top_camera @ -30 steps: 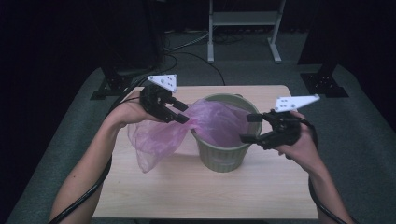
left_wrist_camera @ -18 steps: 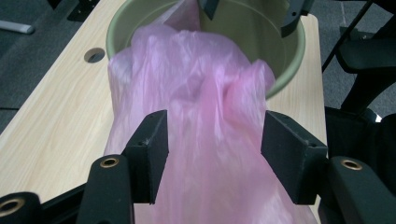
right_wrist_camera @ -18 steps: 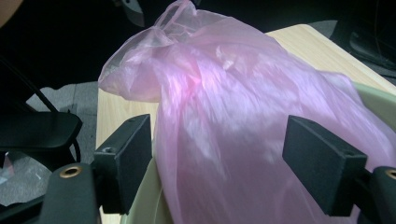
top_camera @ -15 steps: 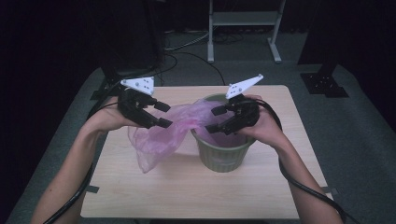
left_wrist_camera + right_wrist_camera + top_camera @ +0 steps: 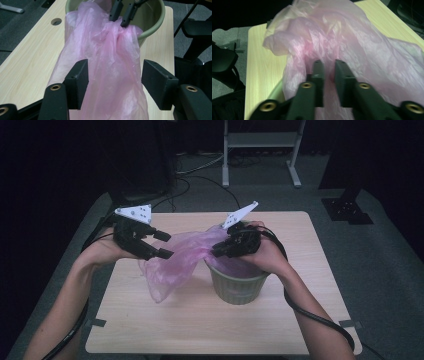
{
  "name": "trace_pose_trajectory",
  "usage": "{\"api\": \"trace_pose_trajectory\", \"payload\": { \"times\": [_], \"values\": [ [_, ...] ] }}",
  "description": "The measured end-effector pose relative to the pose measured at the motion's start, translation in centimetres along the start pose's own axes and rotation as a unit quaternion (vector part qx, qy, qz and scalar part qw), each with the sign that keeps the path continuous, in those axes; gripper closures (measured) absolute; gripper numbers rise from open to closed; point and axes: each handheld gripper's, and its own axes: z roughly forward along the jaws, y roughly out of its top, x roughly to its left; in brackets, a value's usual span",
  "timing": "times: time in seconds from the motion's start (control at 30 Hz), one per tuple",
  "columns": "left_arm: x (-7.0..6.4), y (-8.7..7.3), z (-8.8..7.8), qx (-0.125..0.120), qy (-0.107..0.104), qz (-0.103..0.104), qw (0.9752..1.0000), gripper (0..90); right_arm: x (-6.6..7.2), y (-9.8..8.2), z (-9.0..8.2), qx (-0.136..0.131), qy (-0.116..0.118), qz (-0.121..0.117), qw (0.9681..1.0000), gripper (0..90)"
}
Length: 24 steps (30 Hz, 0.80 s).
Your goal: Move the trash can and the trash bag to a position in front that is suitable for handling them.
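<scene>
Dark floor surrounds the wooden counter [image 5: 150,330]. Over the green bin [image 5: 239,287], the right gripper [image 5: 218,251] has just pinched the pink bag [image 5: 172,267], which trails past the left gripper's [image 5: 162,245] spread fingers [image 5: 78,82].

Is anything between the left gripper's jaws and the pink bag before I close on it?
Nothing visible. The left gripper stands open with the pink bag already hanging between its pads, no other object there. The right gripper pinches the bag at the green bin's rim, beyond the left jaws.
</scene>
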Motion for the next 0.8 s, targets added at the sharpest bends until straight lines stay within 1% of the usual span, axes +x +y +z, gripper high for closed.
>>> {"api": "trace_pose_trajectory", "payload": {
  "times": [0.03,0.07,0.13,0.23,0.27,0.3,0.33,0.37,0.4,0.43,0.47,0.5,0.53,0.6,0.67,0.77,0.8],
  "values": [
    [0.0,-0.2,-0.1,-0.002,0.001,-0.003,1.0,37.6,-0.1,-0.2,-0.3,0.004,-0.003,0.001,1.0,89.8],
    [0.0,-0.2,-0.1,-0.002,0.001,-0.003,1.0,37.5,-0.1,-0.2,-0.3,0.004,-0.003,0.001,1.0,89.8],
    [0.1,-0.3,-0.1,-0.004,0.001,-0.004,1.0,37.0,-0.2,-0.7,-1.0,0.008,-0.01,0.007,0.9999,90.0],
    [0.1,-0.3,-0.3,-0.008,0.002,-0.002,1.0,36.9,-0.5,-1.4,-1.9,0.005,-0.02,0.015,0.9997,90.0],
    [0.1,-0.3,-0.3,-0.008,0.002,-0.002,1.0,36.5,-0.5,-1.4,-1.9,0.005,-0.02,0.015,0.9997,90.0],
    [0.0,-0.2,-0.5,-0.014,0.002,-0.003,0.9999,36.1,-0.7,-1.9,-2.6,0.002,-0.027,0.021,0.9994,90.0],
    [0.0,-0.2,-0.5,-0.014,0.002,-0.003,0.9999,36.1,-0.7,-1.9,-2.6,0.002,-0.027,0.021,0.9994,90.0],
    [0.0,-0.2,-0.7,-0.016,0.002,0.0,0.9999,36.1,-0.9,-2.5,-3.4,-0.001,-0.033,0.029,0.999,90.0],
    [-0.1,-0.1,-0.9,-0.02,0.003,-0.002,0.9998,36.1,-0.9,-2.5,-3.4,-0.001,-0.033,0.029,0.999,90.0],
    [-0.2,0.0,-1.1,-0.023,0.003,0.001,0.9997,36.1,-1.2,-3.0,-4.1,-0.004,-0.04,0.039,0.9984,90.0],
    [-0.2,0.1,-1.2,-0.025,0.005,0.002,0.9997,36.1,-1.2,-3.0,-4.1,-0.004,-0.04,0.039,0.9984,90.0],
    [-0.3,0.2,-1.5,-0.032,0.005,0.002,0.9995,35.5,-1.4,-3.5,-4.7,-0.006,-0.045,0.046,0.9979,90.0],
    [-0.4,0.3,-1.8,-0.04,0.005,0.004,0.9992,35.4,-1.5,-3.7,-5.0,-0.008,-0.048,0.046,0.9977,90.0],
    [-0.4,0.3,-2.1,-0.044,0.006,0.005,0.999,35.3,-1.6,-4.1,-5.5,-0.009,-0.051,0.051,0.9973,90.0],
    [-0.5,0.2,-2.2,-0.046,0.008,0.003,0.9989,34.8,-1.8,-4.6,-5.9,-0.01,-0.055,0.055,0.9969,90.0],
    [-0.5,-0.2,-2.2,-0.043,0.008,0.0,0.9991,33.9,-2.0,-5.4,-6.6,-0.012,-0.061,0.062,0.9961,90.0],
    [-0.5,-0.2,-2.2,-0.043,0.008,0.0,0.9991,33.8,-2.0,-5.4,-6.6,-0.012,-0.061,0.062,0.9961,90.0]
  ]
}}
